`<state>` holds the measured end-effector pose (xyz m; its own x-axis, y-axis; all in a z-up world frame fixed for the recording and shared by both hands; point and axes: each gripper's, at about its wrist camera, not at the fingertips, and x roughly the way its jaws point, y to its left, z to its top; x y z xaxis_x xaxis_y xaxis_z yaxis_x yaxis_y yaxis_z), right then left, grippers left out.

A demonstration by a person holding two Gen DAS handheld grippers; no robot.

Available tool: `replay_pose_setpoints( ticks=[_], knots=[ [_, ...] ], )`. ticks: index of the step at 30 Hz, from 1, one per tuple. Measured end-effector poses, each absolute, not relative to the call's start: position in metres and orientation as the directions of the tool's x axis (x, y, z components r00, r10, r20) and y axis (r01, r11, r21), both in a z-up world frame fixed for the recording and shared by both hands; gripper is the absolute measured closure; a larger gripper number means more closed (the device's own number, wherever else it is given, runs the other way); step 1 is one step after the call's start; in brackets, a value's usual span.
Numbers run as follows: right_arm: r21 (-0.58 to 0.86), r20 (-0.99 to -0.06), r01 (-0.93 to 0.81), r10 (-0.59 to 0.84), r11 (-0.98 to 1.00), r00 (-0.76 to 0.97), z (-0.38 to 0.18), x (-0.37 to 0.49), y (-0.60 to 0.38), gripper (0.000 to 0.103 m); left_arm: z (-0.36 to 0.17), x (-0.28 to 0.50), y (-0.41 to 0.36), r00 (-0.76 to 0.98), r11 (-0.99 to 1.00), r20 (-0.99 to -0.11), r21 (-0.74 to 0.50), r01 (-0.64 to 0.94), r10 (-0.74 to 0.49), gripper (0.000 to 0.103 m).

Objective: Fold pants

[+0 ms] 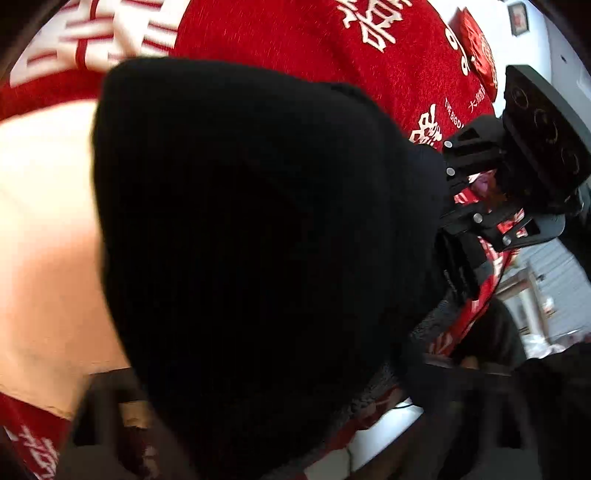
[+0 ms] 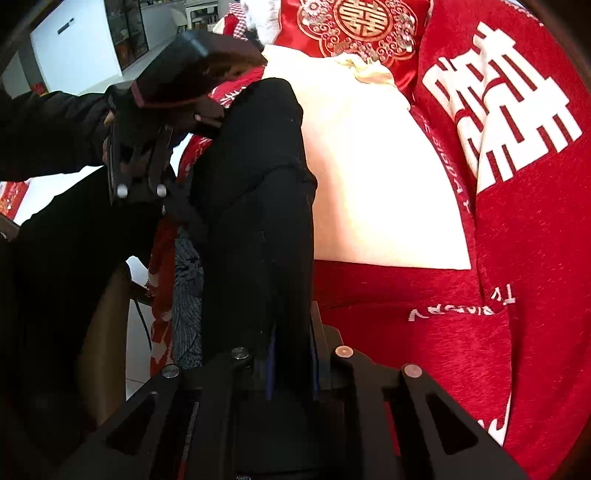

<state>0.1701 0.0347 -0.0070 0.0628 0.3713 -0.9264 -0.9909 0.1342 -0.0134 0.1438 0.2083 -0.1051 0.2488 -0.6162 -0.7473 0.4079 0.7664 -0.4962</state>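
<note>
the black pants (image 2: 255, 206) hang lifted over the red bed cover (image 2: 517, 295), right gripper (image 2: 291, 373) clamped on the cloth; left gripper (image 2: 177, 218) at the other edge, grip unclear.

Black pants (image 1: 258, 240) fill left wrist view, hiding left gripper's jaws.

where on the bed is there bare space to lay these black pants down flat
The cream panel is bare, bordered by the red bedspread on its far side and the embroidered red cushion at its end. It is crowded along the near edge, where the black pants hang between the right gripper and left gripper.
</note>
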Motion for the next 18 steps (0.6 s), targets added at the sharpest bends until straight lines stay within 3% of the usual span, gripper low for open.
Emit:
replay_pose_setpoints(
  ticks=[2,6,9,11,12,18],
  knots=[
    [-0.004,-0.929,-0.990,0.366,0.141,0.056,-0.011,0.174,0.036,0.088,-0.102,0.144,0.206,0.238,0.756,-0.739,-0.514,0.407,-0.630,0.052],
    [0.003,-0.936,-0.983,0.345,0.183,0.062,-0.010,0.179,0.037,0.082,-0.086,0.137,0.188,0.265,0.801,-0.784,-0.434,0.413,-0.561,0.054],
    [0.010,-0.930,-0.963,0.356,0.269,0.089,0.001,0.190,0.027,0.064,-0.080,0.140,0.177,0.249,0.832,-0.817,-0.417,0.366,-0.520,0.055],
    [0.001,-0.918,-0.935,0.372,0.356,0.141,0.010,0.195,0.011,0.031,-0.080,0.143,0.171,0.238,0.852,-0.838,-0.405,0.332,-0.491,0.055],
    [0.005,-0.911,-0.910,0.377,0.415,0.167,0.015,0.196,-0.003,0.024,-0.079,0.145,0.166,0.235,0.863,-0.850,-0.390,0.321,-0.471,0.055],
    [0.043,-0.911,-0.844,0.368,0.535,0.187,-0.001,0.165,-0.055,0.023,-0.083,0.156,0.154,0.215,0.910,-0.892,-0.356,0.211,-0.399,0.055]
  ],
)
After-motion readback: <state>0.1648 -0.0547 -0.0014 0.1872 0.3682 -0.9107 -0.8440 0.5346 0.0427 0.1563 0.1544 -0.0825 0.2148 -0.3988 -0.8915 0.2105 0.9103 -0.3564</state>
